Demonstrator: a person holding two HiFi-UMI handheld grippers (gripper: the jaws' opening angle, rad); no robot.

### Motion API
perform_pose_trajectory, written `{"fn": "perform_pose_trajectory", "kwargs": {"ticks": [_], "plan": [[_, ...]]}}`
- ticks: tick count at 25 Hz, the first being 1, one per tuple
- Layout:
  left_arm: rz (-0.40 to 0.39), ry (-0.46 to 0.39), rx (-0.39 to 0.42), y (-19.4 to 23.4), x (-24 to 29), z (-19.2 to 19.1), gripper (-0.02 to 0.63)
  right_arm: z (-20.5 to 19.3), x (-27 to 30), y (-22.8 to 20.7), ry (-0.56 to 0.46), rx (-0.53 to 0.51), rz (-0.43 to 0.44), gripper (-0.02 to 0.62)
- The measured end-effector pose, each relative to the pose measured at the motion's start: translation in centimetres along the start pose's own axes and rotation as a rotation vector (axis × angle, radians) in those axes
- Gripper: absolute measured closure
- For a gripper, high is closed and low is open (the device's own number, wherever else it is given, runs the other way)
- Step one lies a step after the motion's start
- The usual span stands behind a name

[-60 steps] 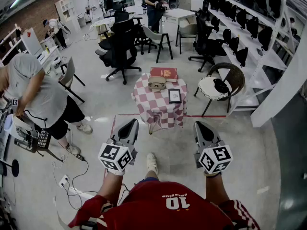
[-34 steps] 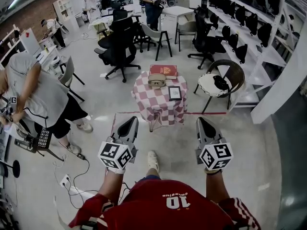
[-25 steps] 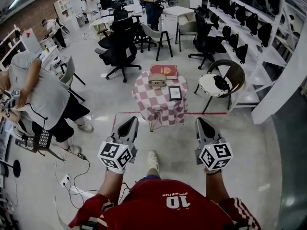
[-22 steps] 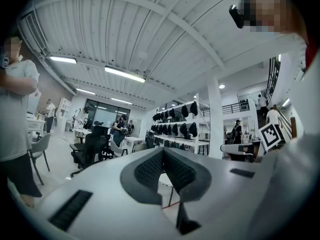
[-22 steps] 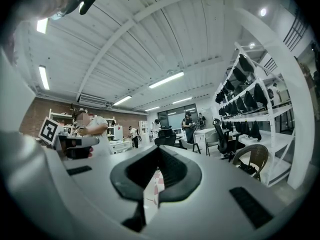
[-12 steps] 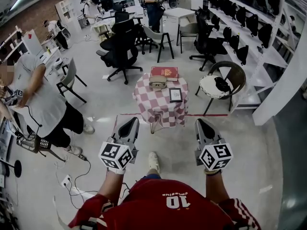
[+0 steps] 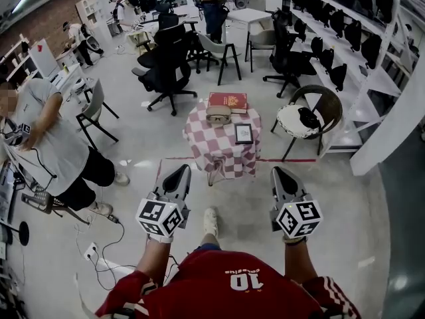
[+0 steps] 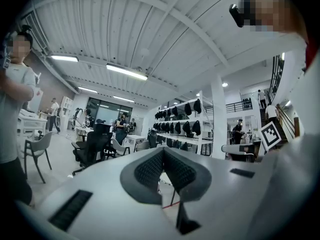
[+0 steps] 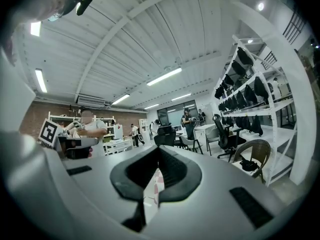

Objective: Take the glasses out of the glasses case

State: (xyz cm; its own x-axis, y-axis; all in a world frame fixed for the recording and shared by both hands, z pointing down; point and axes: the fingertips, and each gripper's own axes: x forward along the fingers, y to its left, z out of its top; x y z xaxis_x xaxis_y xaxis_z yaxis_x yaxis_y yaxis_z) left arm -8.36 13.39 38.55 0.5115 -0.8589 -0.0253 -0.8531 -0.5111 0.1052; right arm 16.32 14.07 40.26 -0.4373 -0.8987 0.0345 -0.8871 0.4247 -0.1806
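- Head view: A person in a red jersey holds the left gripper (image 7: 180, 172) and the right gripper (image 7: 279, 174) low over a grey floor, each with a marker cube at its rear. Both are well short of a small table (image 7: 222, 153) draped in a pink-and-white checked cloth. On it the glasses case (image 7: 218, 115), a tan rounded shell, lies between a red book (image 7: 226, 101) at the far edge and a dark-rimmed picture frame (image 7: 242, 133). Whether the case is open cannot be told. A wicker chair (image 7: 311, 117) stands to the table's right. A person in a grey shirt (image 7: 48, 138) bends at a desk on the left.
- Left gripper view: The smooth grey jaws are closed tip to tip with nothing between them, and the ribbed black pads (image 8: 149, 170) form a narrow wedge. This view alone shows the corrugated white ceiling with its strip lights, and a black office chair (image 8: 92, 146) at floor level. The table and case are out of sight.
- Right gripper view: The jaws are likewise together and empty, with dark pads (image 9: 173, 168) meeting at the tip. A sliver of the checked cloth (image 9: 152, 189) shows through the gap below them, which the left gripper view lacks. White shelves (image 9: 252, 101) hung with dark bags rise on the right.
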Motion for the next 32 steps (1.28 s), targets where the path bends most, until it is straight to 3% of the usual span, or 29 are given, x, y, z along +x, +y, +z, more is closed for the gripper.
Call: {"fn": "perform_pose_trajectory", "kwargs": {"ticks": [13, 32], "plan": [[0.013, 0.019, -0.006, 6.4, 7.0, -0.2, 0.600, 0.0, 9.4, -2.1, 0.035, 0.006, 0.010, 0.578], [-0.028, 0.008, -0.019, 20.0, 20.6, 2.7, 0.598, 4.0, 27.2, -4.4, 0.039, -0.019, -0.022, 0.578]]}}
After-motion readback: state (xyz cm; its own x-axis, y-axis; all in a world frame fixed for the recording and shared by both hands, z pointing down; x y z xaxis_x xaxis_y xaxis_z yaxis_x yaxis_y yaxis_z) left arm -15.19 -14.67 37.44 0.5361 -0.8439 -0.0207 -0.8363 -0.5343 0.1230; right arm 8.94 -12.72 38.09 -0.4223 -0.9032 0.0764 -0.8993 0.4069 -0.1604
